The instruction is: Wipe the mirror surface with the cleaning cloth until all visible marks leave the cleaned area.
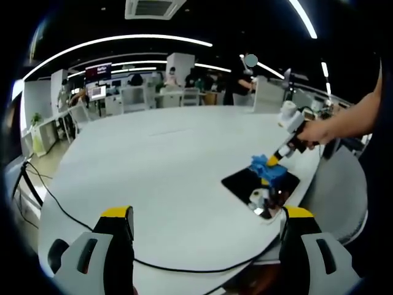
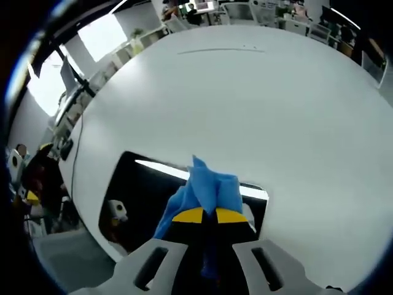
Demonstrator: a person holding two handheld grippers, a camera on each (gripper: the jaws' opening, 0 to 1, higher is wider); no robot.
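Fingers of the right gripper [image 2: 204, 216] clamp the blue cleaning cloth [image 2: 206, 187], pressing it onto the mirror [image 2: 138, 184] near the white table [image 2: 245, 92] edge. Wiping looks underway; next, sweep across the uncovered glass. Left gripper [image 1: 206, 215] hangs apart, empty.

Soft blue cloth [image 2: 206, 187], glossy dark reflective mirror [image 2: 144, 193], smooth matt white table [image 2: 245, 98], black rubbery cable [image 1: 184, 267]

Right gripper [image 2: 204, 216] jaws clamped together; left gripper [image 1: 207, 216] jaws spread wide
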